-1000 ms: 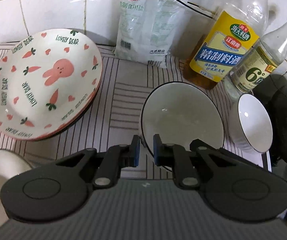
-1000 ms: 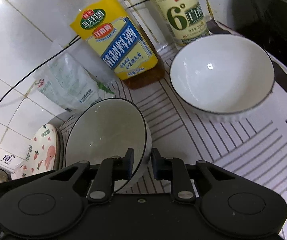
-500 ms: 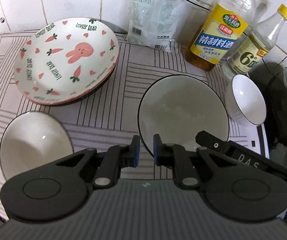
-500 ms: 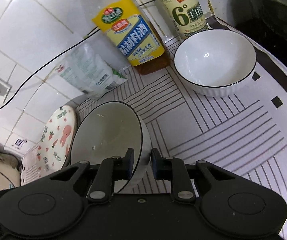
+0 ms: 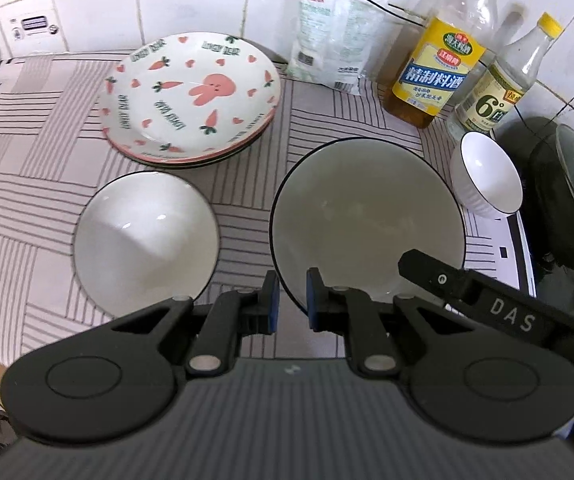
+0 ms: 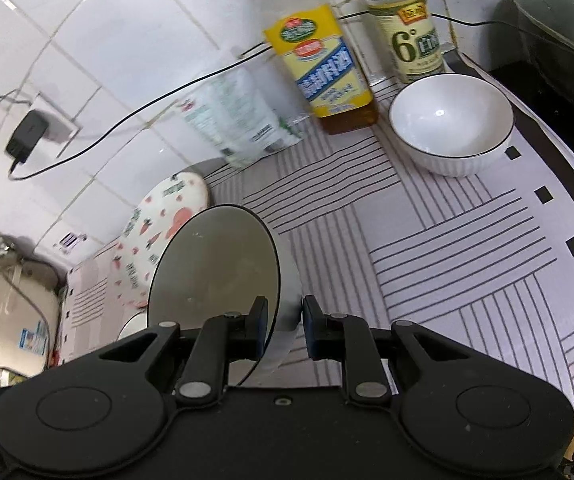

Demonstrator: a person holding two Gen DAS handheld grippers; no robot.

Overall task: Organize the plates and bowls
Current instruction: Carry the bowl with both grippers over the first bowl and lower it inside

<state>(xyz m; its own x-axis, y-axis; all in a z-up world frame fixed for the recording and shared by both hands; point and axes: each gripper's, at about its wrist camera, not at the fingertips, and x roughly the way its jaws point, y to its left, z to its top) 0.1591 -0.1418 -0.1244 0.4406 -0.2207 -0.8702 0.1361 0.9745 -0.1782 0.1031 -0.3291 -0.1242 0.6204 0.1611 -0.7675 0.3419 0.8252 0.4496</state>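
Note:
A large black-rimmed white bowl (image 5: 367, 220) is held off the counter by both grippers. My left gripper (image 5: 290, 300) is shut on its near rim. My right gripper (image 6: 284, 326) is shut on its rim at the other side; the bowl (image 6: 215, 276) stands tilted in the right wrist view. A second black-rimmed bowl (image 5: 145, 236) sits on the striped mat (image 5: 27, 208) to the left. A stack of rabbit-and-carrot plates (image 5: 191, 92) lies behind it and shows in the right wrist view (image 6: 159, 224). A small ribbed white bowl (image 5: 487, 178) sits at the right (image 6: 451, 122).
A yellow-labelled cooking wine bottle (image 5: 439, 68), a vinegar bottle (image 5: 499, 92) and a plastic bag (image 5: 331, 44) stand against the tiled wall. A dark wok with lid (image 5: 567, 200) sits at the far right. A charger (image 6: 27, 136) is plugged into the wall socket.
Both grippers have lifted the large bowl up and back from the mat. More of the counter shows, including the second bowl at the left.

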